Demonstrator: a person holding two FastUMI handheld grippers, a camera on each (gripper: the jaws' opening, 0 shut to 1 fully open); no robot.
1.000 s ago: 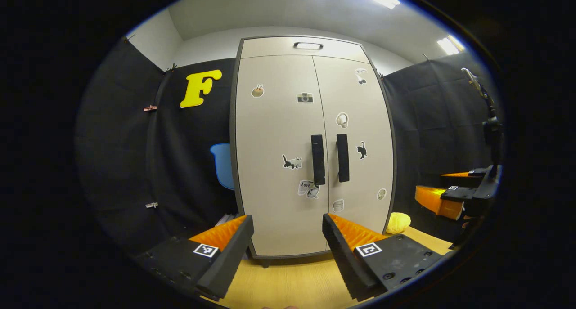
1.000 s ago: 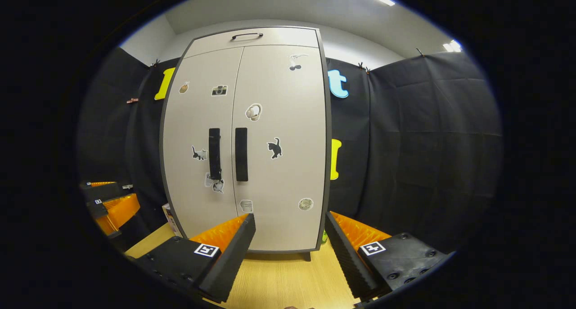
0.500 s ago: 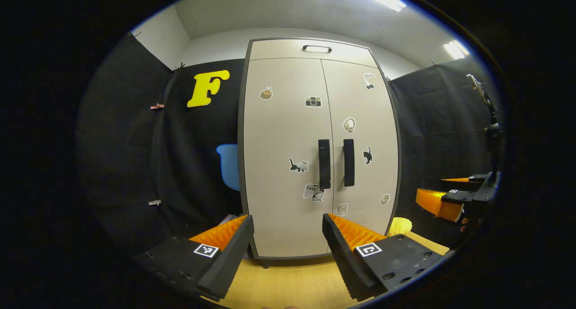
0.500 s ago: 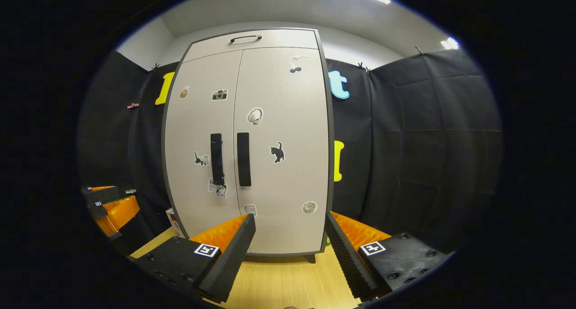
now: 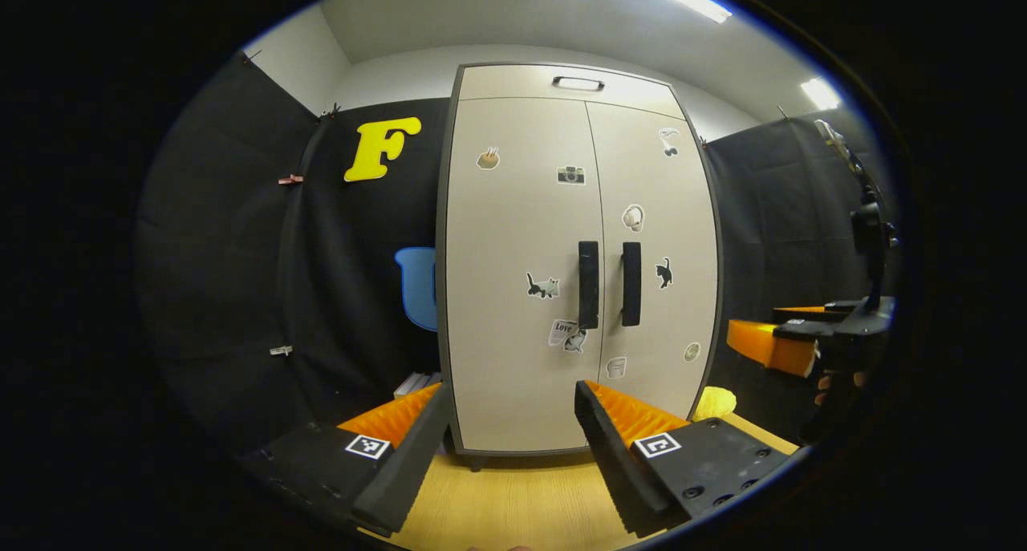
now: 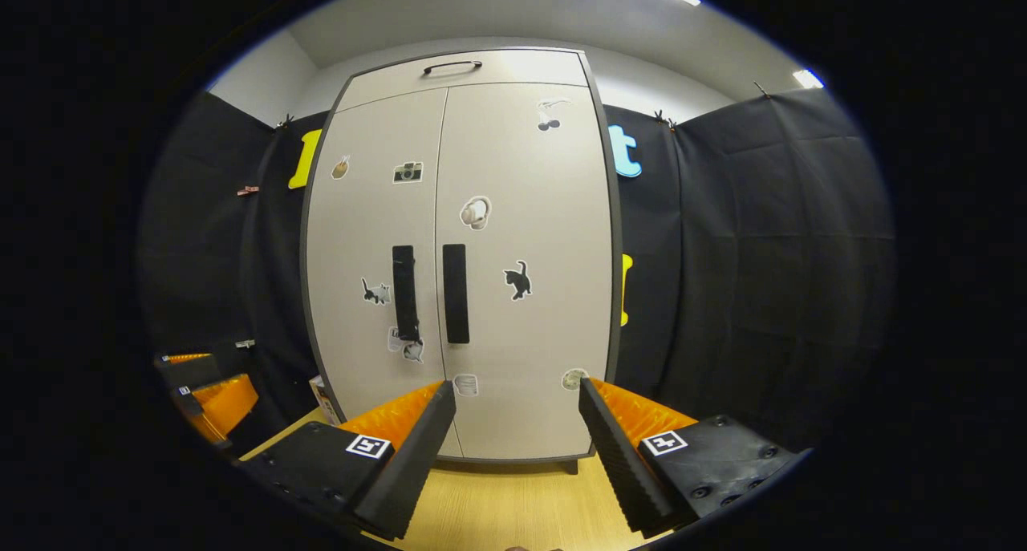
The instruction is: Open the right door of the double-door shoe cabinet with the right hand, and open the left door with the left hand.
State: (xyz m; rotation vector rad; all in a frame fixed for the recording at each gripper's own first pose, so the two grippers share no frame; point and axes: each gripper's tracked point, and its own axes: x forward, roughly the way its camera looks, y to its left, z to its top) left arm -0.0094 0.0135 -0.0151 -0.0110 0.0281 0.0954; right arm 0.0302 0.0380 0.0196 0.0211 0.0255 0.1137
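Note:
A beige double-door shoe cabinet (image 5: 513, 214) (image 6: 529, 150) stands upright on the wooden floor with both doors closed. Two black vertical handles sit side by side at the middle seam: the left door's handle (image 5: 588, 285) (image 6: 403, 292) and the right door's handle (image 5: 631, 284) (image 6: 455, 293). My left gripper (image 5: 511, 415) is open, some way short of the cabinet, aimed at the left door. My right gripper (image 6: 516, 413) is open too, facing the right door from a distance. In the left gripper view the right gripper (image 5: 810, 338) appears at the far right, held by a hand.
Stickers dot both doors, and a top flap with a handle (image 5: 578, 83) caps the cabinet. A yellow crumpled object (image 5: 713, 403) lies on the floor right of the cabinet. Books or boxes (image 5: 416, 384) lean at its left foot. Black cloth walls surround everything.
Both grippers have drifted leftward and slightly lower, so the cabinet shifts right in both views. Both stay open; the doors stay closed.

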